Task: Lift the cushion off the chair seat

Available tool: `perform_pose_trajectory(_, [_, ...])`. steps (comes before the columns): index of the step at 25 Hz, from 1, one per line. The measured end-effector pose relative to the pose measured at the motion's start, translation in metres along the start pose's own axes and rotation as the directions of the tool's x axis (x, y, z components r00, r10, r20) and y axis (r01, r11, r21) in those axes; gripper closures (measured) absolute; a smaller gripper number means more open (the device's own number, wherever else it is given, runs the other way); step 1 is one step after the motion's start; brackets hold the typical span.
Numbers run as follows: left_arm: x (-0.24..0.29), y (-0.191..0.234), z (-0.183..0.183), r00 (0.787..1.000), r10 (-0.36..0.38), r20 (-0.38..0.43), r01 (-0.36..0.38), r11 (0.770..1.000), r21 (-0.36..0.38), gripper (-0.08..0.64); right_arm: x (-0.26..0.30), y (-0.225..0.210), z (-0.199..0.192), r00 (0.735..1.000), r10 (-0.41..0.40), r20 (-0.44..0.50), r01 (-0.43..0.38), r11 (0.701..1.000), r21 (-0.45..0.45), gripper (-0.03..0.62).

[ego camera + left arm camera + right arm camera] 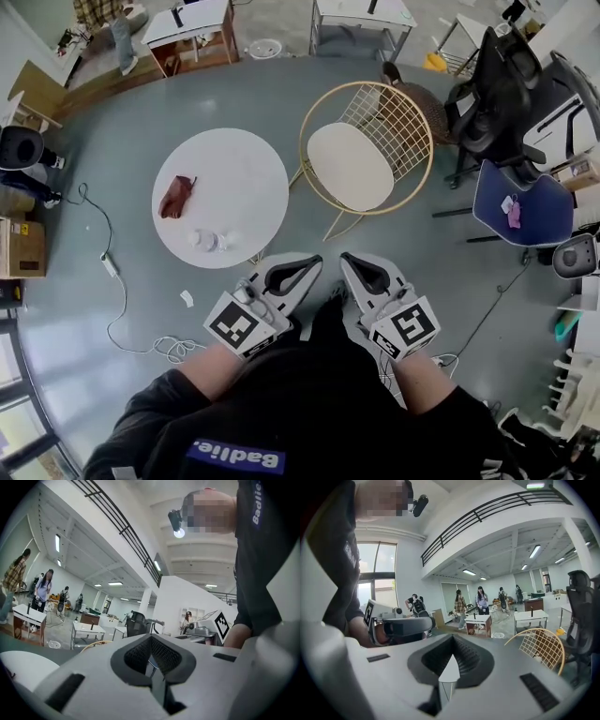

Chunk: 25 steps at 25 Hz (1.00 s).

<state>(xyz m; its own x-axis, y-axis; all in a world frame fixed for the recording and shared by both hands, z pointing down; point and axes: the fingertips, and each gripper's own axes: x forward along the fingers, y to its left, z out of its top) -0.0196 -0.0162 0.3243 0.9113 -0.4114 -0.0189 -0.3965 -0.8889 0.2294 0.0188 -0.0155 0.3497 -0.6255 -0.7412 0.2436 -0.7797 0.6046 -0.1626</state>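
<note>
Cushion (350,166) flat on chair (398,122) seat, long axis diagonal

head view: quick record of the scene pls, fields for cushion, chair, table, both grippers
cushion: cream, lying flat on the chair seat, not yet lifted
chair: gold wire frame, standing right of the table
table: round, white; holds a dark red cloth and small white items
left gripper: jaws together, nothing held, short of the chair
right gripper: jaws together, nothing held, short of the chair
contact with cushion: none
</note>
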Motion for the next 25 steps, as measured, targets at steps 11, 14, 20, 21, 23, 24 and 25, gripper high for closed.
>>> perform_pose_trajectory(11, [0.033,0.043,-0.052,0.99,0.13,-0.048,-0.133,0.989,-0.058,0.546,0.036,-0.056,-0.062,0.993,0.02,-0.113,-0.03,0.996,-0.087,0.566])
perform_pose_trajectory(14, [0.04,0.055,-0.064,0.987,0.155,-0.05,-0.157,0.986,-0.05,0.546,0.046,-0.07,-0.079,0.99,0.013,-0.142,-0.028,0.994,-0.104,0.566])
perform_pose_trajectory(20, [0.055,0.075,-0.096,0.977,0.204,-0.06,-0.208,0.975,-0.073,0.546,0.061,-0.094,-0.116,0.978,0.007,-0.21,-0.039,0.988,-0.15,0.566])
perform_pose_trajectory(21, [0.059,0.077,-0.102,0.976,0.208,-0.063,-0.213,0.974,-0.077,0.546,0.062,-0.1,-0.121,0.978,0.002,-0.208,-0.034,0.988,-0.152,0.566])
perform_pose_trajectory(23, [0.064,0.082,-0.113,0.975,0.213,-0.069,-0.219,0.972,-0.082,0.546,0.067,-0.108,-0.131,0.978,-0.008,-0.21,-0.025,0.988,-0.155,0.566])
perform_pose_trajectory(24, [0.065,0.085,-0.118,0.974,0.215,-0.071,-0.221,0.972,-0.085,0.546,0.07,-0.11,-0.137,0.976,-0.013,-0.216,-0.023,0.987,-0.16,0.566])
perform_pose_trajectory(25, [0.065,0.089,-0.123,0.973,0.218,-0.072,-0.224,0.971,-0.088,0.546,0.075,-0.111,-0.142,0.974,-0.017,-0.225,-0.021,0.986,-0.167,0.566])
